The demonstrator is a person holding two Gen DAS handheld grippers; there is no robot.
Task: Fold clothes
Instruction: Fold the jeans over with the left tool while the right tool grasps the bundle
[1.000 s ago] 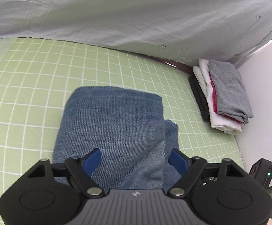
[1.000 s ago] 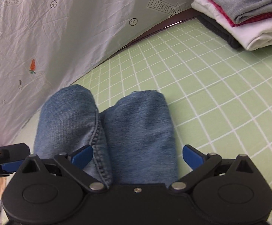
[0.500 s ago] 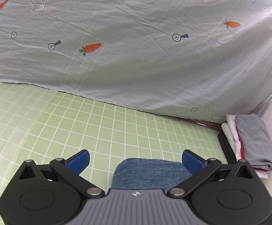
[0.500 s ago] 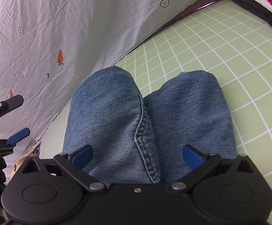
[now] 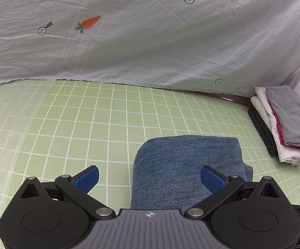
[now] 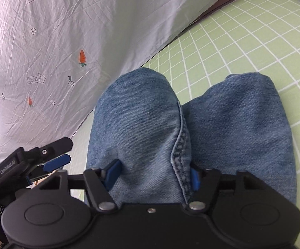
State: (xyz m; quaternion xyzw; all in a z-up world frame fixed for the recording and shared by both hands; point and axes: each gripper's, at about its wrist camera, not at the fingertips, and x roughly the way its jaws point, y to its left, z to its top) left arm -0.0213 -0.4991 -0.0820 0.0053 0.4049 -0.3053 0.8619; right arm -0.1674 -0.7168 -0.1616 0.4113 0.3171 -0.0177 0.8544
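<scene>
1. The green checked mat [image 5: 112, 112] covers the work surface, with a pale carrot-print sheet [image 5: 150, 41] hanging behind it and a stack of folded clothes [image 5: 284, 124] at its far right corner, against the wall
2. The folded jeans [image 6: 170, 128] lie on the mat well apart from that stack, just in front of both grippers; from the right wrist view they show two rounded fold bulges side by side with a stitched seam [image 6: 181, 145] running between them
3. Denim of this thickness looks heavy for cloth and fairly stiff: a judgement, but the fat rounded folds suggest it springs back rather than lying flat, and it should not slip from rubbery pads
4. The best hold is probably a full bite over the layered near edge, taking all layers at once, since a shallow pinch may lift only the top layer and open the bundle
5. The right gripper [image 6: 153, 175] is closing, its blue fingers pressing into the left bulge beside the seam, denim bunched between them
6. The left gripper [image 5: 150, 178] is spread wide and released; the jeans' left edge lies between its fingers, untouched
</scene>
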